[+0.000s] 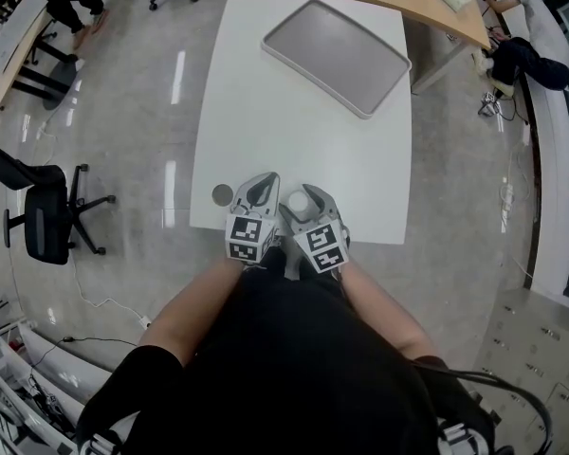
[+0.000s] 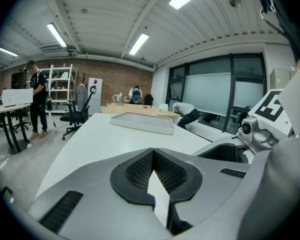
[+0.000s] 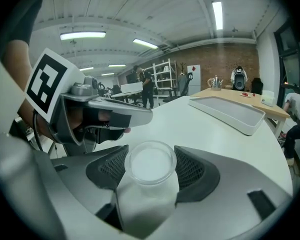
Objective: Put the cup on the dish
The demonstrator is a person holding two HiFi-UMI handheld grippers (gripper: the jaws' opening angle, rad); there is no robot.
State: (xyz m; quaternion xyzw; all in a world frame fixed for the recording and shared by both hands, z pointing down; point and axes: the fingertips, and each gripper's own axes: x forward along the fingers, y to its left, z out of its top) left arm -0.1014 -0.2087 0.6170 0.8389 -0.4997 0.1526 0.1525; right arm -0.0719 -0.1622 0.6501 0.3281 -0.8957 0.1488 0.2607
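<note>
Our right gripper (image 1: 305, 197) sits wide open around the cup (image 3: 151, 166) at the table's (image 1: 266, 131) near edge, ready to clamp. The left gripper (image 2: 152, 176) (closed, empty) idles alongside, and the dish (image 1: 336, 55) waits by the far edge.

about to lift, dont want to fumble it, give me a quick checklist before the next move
1. Cup between the right tongs: ok, it stands upright there.
2. Right tongs closed on the cup: not ok, they stand wide on either side of it.
3. Dish free: ok, nothing lies in it.
4. Way across the table to the dish: ok, nothing stands between.
5. Left tongs out of the way: ok, shut, empty, beside the right ones.
</note>
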